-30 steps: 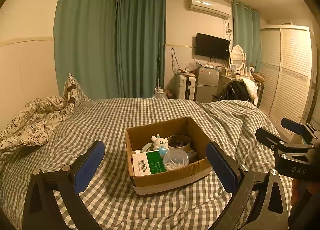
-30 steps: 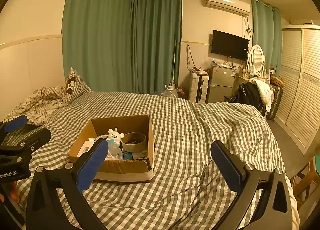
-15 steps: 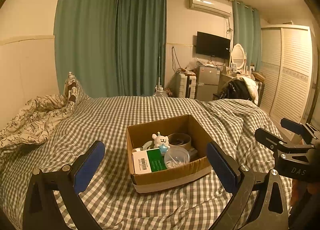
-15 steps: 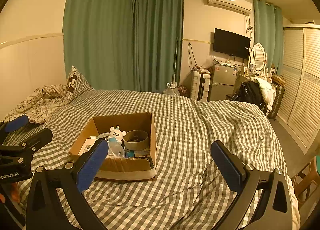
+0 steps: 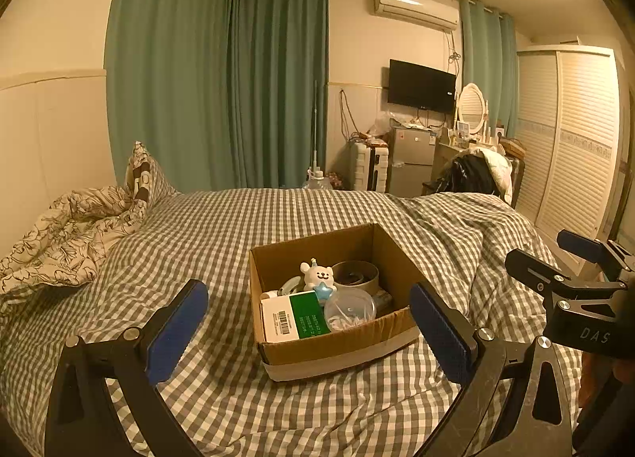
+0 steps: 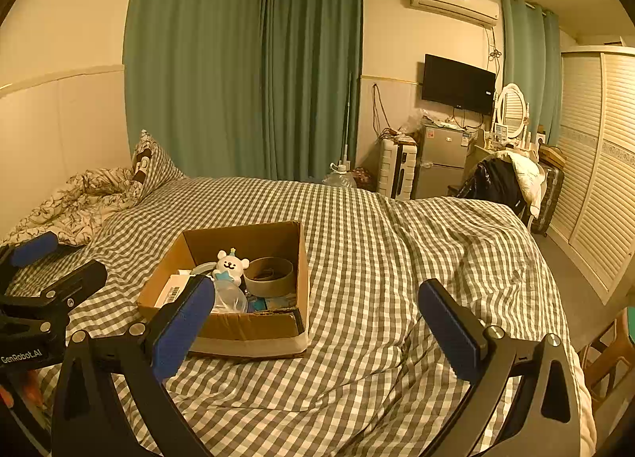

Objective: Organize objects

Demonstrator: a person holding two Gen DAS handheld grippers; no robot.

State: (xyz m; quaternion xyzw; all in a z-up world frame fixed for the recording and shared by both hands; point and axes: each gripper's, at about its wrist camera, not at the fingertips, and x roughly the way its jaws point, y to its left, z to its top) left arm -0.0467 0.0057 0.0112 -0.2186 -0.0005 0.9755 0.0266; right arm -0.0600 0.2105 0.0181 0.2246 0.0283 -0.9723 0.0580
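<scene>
An open cardboard box (image 5: 337,349) sits on a gingham-covered bed (image 5: 222,234), holding a white plush bear (image 5: 316,273), a round tin (image 5: 354,276), a clear domed lid (image 5: 349,310) and a green-and-white carton (image 5: 293,316). Left gripper (image 5: 307,332), blue pads spread wide, frames the box; right gripper (image 6: 317,328), likewise spread, has it by its left finger (image 6: 184,324).

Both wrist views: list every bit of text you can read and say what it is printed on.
"DAS": on the right gripper body, seen in the left wrist view; the rest is cut off.
"GenRobot.AI": on the left gripper body, seen in the right wrist view.
White and green box in the cardboard box: barcode and small print, too small to read.
Air conditioner label: blurred.
</scene>
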